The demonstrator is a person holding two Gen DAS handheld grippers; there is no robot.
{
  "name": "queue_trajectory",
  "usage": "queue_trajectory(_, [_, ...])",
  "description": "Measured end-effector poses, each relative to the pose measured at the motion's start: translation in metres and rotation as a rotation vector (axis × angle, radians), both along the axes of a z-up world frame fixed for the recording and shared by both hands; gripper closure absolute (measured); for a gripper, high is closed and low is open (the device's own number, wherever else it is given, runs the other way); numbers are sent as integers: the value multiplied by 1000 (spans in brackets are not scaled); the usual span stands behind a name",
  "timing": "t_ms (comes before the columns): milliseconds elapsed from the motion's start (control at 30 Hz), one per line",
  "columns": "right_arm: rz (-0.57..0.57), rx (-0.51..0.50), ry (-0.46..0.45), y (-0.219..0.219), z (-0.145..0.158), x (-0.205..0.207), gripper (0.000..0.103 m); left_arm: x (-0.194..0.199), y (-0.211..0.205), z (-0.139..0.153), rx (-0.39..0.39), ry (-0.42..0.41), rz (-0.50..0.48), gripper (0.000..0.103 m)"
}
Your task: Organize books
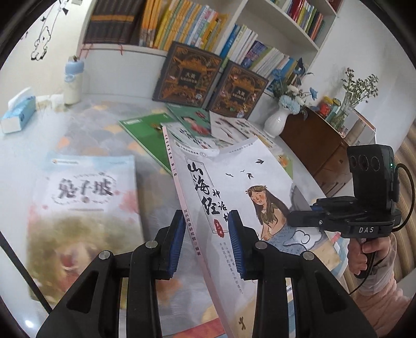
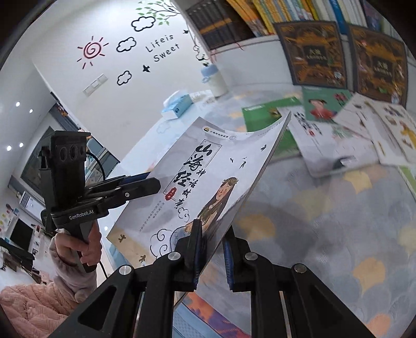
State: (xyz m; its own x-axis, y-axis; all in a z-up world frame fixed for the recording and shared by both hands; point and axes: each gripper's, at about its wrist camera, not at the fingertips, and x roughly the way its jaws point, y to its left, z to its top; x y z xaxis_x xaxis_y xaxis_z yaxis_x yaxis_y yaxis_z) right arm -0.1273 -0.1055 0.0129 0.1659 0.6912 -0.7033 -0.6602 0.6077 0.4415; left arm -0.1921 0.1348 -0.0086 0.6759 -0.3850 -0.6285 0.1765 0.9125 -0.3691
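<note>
A thin white storybook (image 1: pixel 234 176) with a long-haired girl on its cover hangs tilted above the table, held at both sides. My left gripper (image 1: pixel 206 221) is shut on its spine edge, blue pads on either face. My right gripper (image 2: pixel 212 234) is shut on the opposite, open edge of the same storybook (image 2: pixel 208 166). Each view shows the other tool: the right gripper (image 1: pixel 295 221) at the book's far side, the left gripper (image 2: pixel 149 186) clamped on the spine, each in a hand with a pink sleeve.
A pastel book (image 1: pixel 85 208) lies flat at the left. Green books (image 1: pixel 148 130) and white ones are strewn behind. Two dark ornate books (image 1: pixel 187 72) lean on the bookshelf (image 1: pixel 262 18). A vase (image 1: pixel 277 121), tissue box (image 1: pixel 18 114) and bottle (image 1: pixel 72 80) stand around.
</note>
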Motion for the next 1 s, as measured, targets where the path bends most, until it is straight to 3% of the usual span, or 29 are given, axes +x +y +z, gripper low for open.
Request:
queue_trajectory(167, [30,5,-30,32,12,1,88,-3,26,14,8,-26,24,73])
queue_trajectory(300, [62,5,-52,58,20,3,88,-2,45,20,72,-34,47,73])
queue_trajectory(600, [121,23,-72,121,21,16,88,-2,101,19,65,-42,125,70])
queue_trajectory(767, [158,5,-66,154,12,21,87,0,125,7,94,-24,148,69])
queue_trajectory(1000, [158,-35,-61,187,-18,22,87,9,149,-32,80,45,182,69])
